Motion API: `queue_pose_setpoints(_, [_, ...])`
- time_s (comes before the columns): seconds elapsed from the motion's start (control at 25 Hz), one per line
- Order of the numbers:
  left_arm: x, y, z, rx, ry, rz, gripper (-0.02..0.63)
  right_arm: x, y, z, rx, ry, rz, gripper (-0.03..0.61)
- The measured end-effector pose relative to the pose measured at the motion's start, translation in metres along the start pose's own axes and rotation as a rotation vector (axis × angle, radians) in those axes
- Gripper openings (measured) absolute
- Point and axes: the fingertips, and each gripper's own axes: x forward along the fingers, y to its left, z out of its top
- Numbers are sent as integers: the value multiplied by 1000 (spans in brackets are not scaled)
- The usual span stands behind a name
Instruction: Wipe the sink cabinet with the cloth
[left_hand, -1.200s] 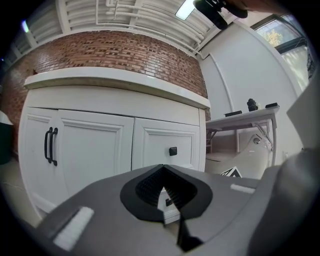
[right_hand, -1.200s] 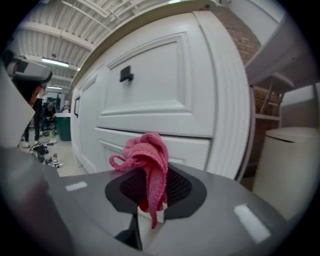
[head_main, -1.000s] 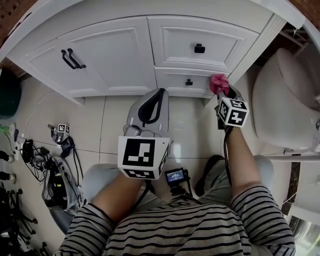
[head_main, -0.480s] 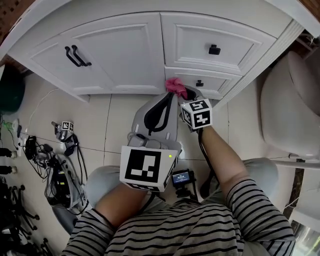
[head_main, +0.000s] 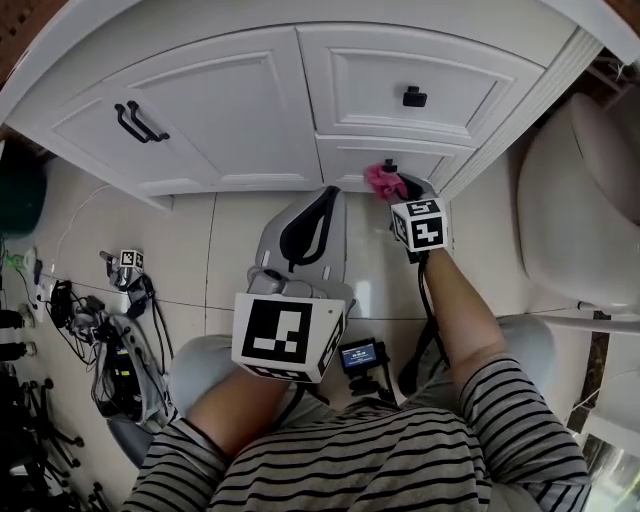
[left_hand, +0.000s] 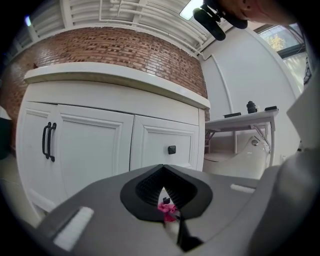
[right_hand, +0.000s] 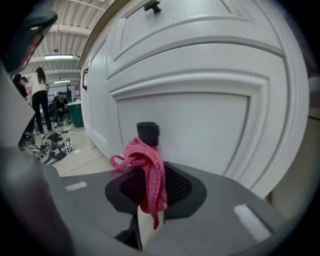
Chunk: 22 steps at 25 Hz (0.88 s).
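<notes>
The white sink cabinet (head_main: 250, 110) fills the top of the head view, with two black door handles (head_main: 137, 121) and two drawer knobs. My right gripper (head_main: 393, 189) is shut on a crumpled pink cloth (head_main: 379, 180) and holds it against the lower drawer front, just below its black knob (head_main: 390, 165). In the right gripper view the cloth (right_hand: 148, 165) hangs over the jaws right under that knob (right_hand: 148, 132). My left gripper (head_main: 325, 192) hovers over the floor tiles in front of the cabinet, shut and holding nothing; its view faces the cabinet (left_hand: 90, 145).
A white toilet (head_main: 580, 200) stands close on the right. Cables and gear (head_main: 110, 330) lie on the tiles at the left, beside a dark green bin (head_main: 18, 190). A small camera (head_main: 358, 353) sits between the person's knees. People stand far off (right_hand: 37, 95).
The right gripper swept the cloth left along the lower drawer front, then back right toward the knob. The left gripper has hardly moved.
</notes>
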Motion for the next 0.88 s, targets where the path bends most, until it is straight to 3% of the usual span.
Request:
queue_pose_setpoints(0.4, [4, -15, 5, 58, -9, 6, 0, -66, -107, -39, 86, 115, -240, 78])
queue_pose_setpoints(0.56, [-3, -13, 10, 72, -19, 16, 0, -100, -141, -40, 213, 112, -352, 74])
queue_pose_setpoints(0.68, [-9, -10, 13, 76, -20, 31, 0, -131, -137, 2, 260, 13, -310, 74])
queue_pose_setpoints(0.88, [-15, -16, 29, 115, -47, 53, 0, -224, -83, 126, 235, -242, -118, 77])
